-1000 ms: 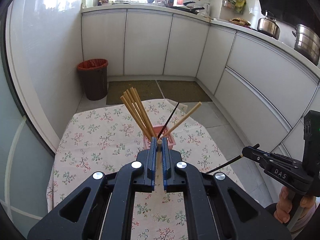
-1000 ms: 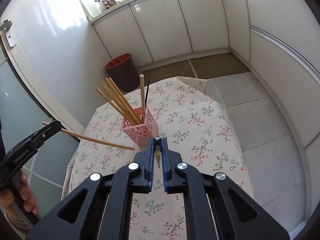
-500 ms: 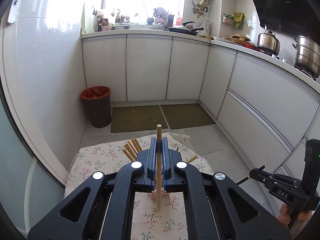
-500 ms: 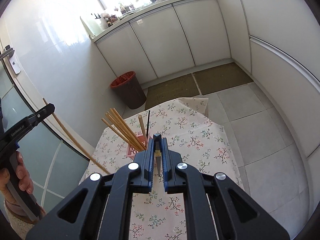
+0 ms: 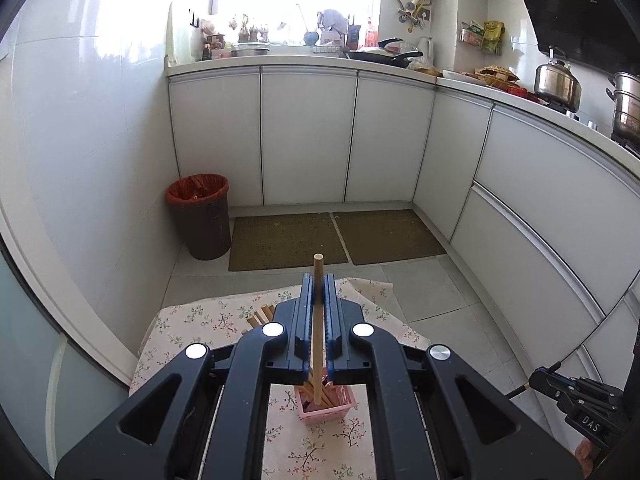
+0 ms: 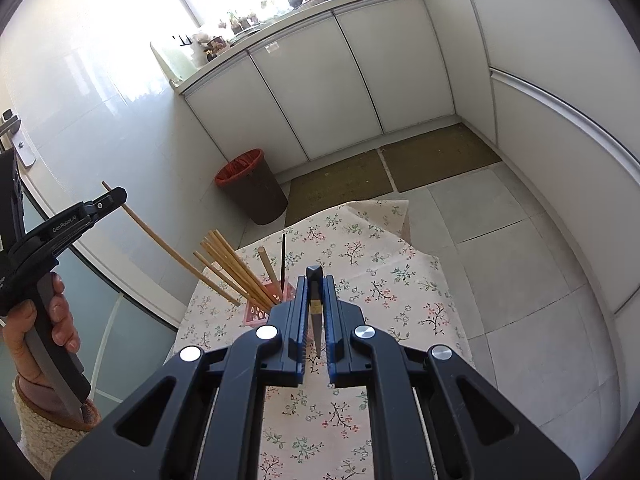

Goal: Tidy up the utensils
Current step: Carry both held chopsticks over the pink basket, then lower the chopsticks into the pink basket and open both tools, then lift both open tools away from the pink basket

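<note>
My left gripper [image 5: 318,292] is shut on a wooden chopstick [image 5: 318,280], held tilted with its lower end over the pink basket [image 5: 326,408]. In the right wrist view the left gripper [image 6: 114,196] holds that chopstick [image 6: 168,248] slanting down toward the pink basket [image 6: 260,312], which holds several wooden chopsticks [image 6: 236,268] and one black one [image 6: 283,256]. My right gripper [image 6: 316,292] is shut on a black chopstick [image 6: 315,312], above the table to the basket's right. It also shows in the left wrist view [image 5: 560,384].
The basket stands on a small table with a floral cloth [image 6: 380,280]. A brown bin with a red liner [image 6: 250,188] stands by the wall beyond it. White cabinets [image 5: 308,140] line the back and right. Two floor mats [image 5: 336,236] lie behind the table.
My left gripper has risen and tilted the wooden chopstick from lying flat to steep, its lower end now at the basket. My right gripper has lifted slightly with its black chopstick.
</note>
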A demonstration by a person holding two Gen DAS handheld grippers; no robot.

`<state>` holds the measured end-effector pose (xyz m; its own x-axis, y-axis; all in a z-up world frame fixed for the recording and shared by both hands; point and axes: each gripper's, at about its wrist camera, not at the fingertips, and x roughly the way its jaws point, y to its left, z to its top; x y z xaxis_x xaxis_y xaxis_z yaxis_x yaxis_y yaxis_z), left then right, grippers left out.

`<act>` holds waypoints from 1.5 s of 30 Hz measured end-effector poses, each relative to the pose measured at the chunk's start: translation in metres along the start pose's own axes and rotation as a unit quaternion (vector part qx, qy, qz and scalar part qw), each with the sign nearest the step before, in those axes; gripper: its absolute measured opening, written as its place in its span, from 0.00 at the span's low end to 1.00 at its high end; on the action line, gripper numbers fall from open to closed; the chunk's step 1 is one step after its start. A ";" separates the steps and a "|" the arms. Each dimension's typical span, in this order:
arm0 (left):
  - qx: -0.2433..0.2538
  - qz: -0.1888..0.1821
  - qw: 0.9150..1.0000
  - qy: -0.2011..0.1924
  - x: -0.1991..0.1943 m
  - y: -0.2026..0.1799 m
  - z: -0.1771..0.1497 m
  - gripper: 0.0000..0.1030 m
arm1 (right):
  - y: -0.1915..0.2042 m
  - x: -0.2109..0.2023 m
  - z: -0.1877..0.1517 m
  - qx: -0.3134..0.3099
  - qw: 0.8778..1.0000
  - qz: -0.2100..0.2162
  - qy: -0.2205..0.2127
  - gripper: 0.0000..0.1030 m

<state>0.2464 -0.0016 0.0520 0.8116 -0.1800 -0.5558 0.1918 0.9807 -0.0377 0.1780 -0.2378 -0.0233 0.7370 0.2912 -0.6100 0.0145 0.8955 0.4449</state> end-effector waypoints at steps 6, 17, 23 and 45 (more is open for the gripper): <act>-0.003 -0.002 1.000 0.015 0.013 0.002 -0.006 0.04 | -0.007 0.007 0.000 0.006 1.000 -0.001 0.008 0.07; -0.017 -0.002 0.998 0.062 0.040 0.011 -0.029 0.27 | -0.004 0.014 0.001 0.004 1.000 -0.008 0.013 0.07; -0.061 -0.004 0.998 0.028 0.017 0.030 -0.029 0.41 | 0.014 0.011 0.011 0.000 1.000 0.011 0.001 0.07; -0.149 0.051 0.987 0.016 0.001 0.106 -0.087 0.56 | 0.114 0.134 0.020 -0.099 0.995 0.010 -0.029 0.07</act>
<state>0.2194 0.1088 -0.0245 0.7991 -0.0818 -0.5955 -0.0648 0.9732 -0.2206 0.2914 -0.1030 -0.0411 0.7731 0.2951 -0.5615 -0.1292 0.9399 0.3161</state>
